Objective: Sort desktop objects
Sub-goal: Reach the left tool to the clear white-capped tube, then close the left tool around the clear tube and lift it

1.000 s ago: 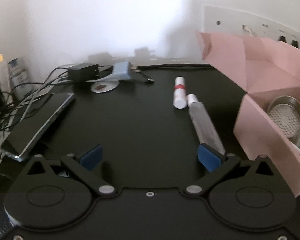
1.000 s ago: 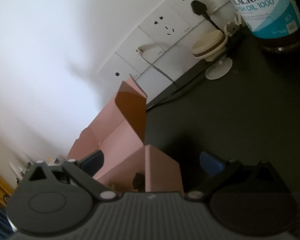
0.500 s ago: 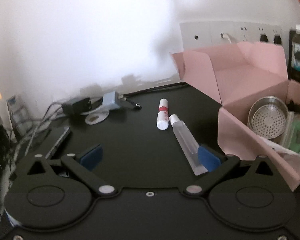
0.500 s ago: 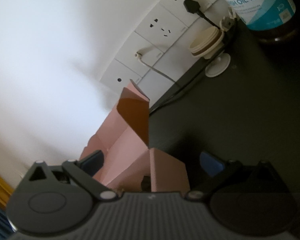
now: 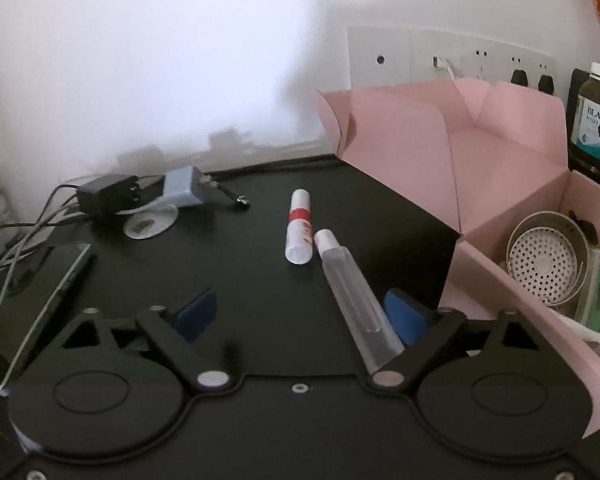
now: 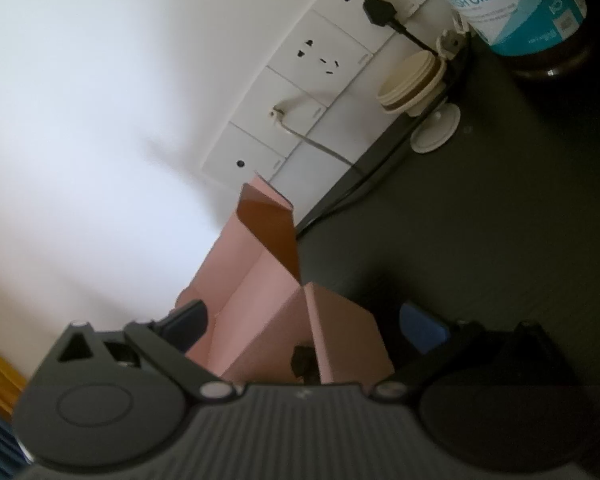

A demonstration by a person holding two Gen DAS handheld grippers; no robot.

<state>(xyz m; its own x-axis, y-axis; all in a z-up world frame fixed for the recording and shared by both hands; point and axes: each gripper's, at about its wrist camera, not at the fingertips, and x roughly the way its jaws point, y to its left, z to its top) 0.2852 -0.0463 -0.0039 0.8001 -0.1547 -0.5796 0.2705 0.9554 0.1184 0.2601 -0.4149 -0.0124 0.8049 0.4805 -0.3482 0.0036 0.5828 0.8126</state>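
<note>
Left hand-held gripper [image 5: 300, 316], open, has drawn back from the clear tube [image 5: 354, 300]; right hand-held gripper [image 6: 304, 326] stays open over the pink box [image 6: 260, 292]; pickup pending.

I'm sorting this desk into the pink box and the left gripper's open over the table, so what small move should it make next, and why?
Probably shift the left gripper slightly right and down to straddle the clear tube. The tube lies loose on the black table against its right finger, uncentred, beside the open pink box.
</note>
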